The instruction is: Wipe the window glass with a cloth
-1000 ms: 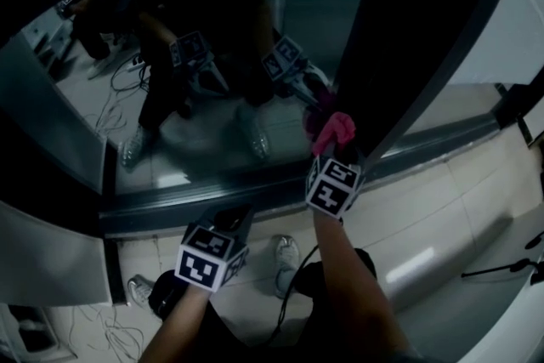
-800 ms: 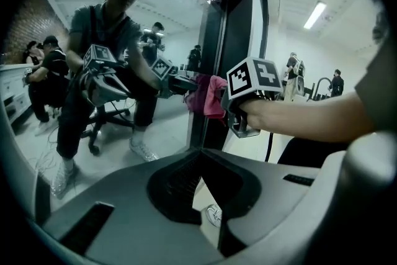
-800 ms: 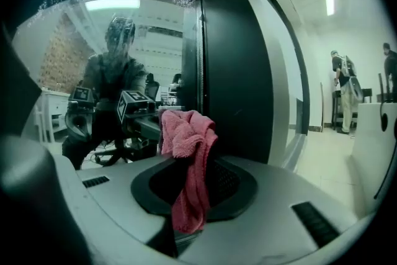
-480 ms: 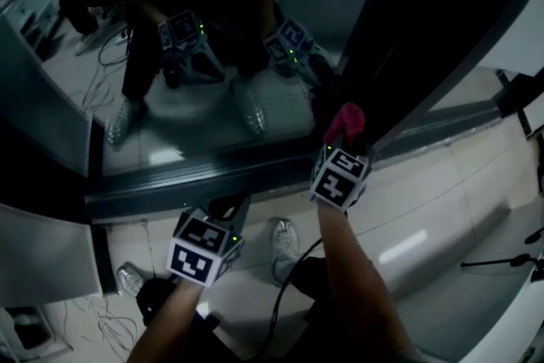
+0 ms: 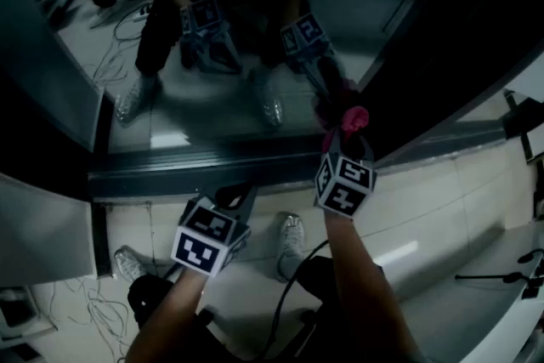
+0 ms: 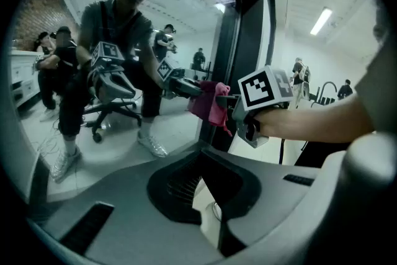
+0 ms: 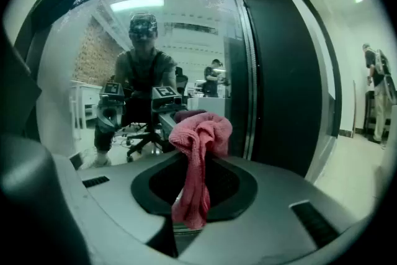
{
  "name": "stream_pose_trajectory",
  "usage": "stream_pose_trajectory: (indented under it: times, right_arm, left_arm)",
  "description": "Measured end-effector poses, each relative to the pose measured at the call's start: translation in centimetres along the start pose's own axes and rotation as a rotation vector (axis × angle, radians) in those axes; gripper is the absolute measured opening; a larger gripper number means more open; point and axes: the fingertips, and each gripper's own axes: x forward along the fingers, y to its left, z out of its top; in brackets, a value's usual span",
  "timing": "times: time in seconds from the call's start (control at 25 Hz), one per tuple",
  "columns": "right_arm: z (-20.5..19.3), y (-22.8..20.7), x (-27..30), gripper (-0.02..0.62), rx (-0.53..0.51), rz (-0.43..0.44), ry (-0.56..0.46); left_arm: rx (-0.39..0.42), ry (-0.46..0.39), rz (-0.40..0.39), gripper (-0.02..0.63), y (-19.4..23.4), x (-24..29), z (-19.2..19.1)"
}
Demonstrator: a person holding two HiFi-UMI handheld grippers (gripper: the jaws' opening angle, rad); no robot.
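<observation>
While the right gripper [image 5: 344, 134] holds a pink cloth [image 5: 351, 119] up to the window glass [image 5: 212, 110], its fingers are closed tight on the bunched fabric. In the right gripper view a wad bulges above them and a loose tail hangs down over the dark recess of the gripper body. The cloth meets its own reflection low on the pane, at its right edge. The dark upright of the frame [image 5: 442, 38] stands just beside it and the bottom rail [image 5: 212, 170] lies just below.

The left gripper [image 5: 234, 201] hangs lower and to the left, short of the glass, over the pale tiled floor [image 5: 408, 208]. Its fingers are slightly apart with nothing between them — only floor and a shoe [image 5: 291, 235] show through the gap.

The glass mirrors the person, both marker cubes and an office chair [image 6: 111, 115]. A cable [image 5: 293, 280] trails down beside the person's right forearm.
</observation>
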Motion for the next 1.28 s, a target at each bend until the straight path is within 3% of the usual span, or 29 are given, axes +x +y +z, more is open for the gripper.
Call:
stream_pose_trajectory:
  times: [0.28,0.64,1.28]
  right_arm:
    - [0.5,4.2,-0.8,0.064,-0.003,0.075,-0.009]
    - [0.4,9.8,-1.7,0.066,-0.012,0.105,0.004]
    - [-0.9,21.5,-4.2,0.066,-0.024,0.248,0.034]
  left_arm:
    - [-0.096,-0.056,0.056,0.002,3.4,-1.7,-0.7]
    - [-0.142,-0.093,0.131,0.002,7.4,-5.1,-1.7]
    - [-0.214,-0.096,0.236,0.002,13.3,-10.9,-5.1]
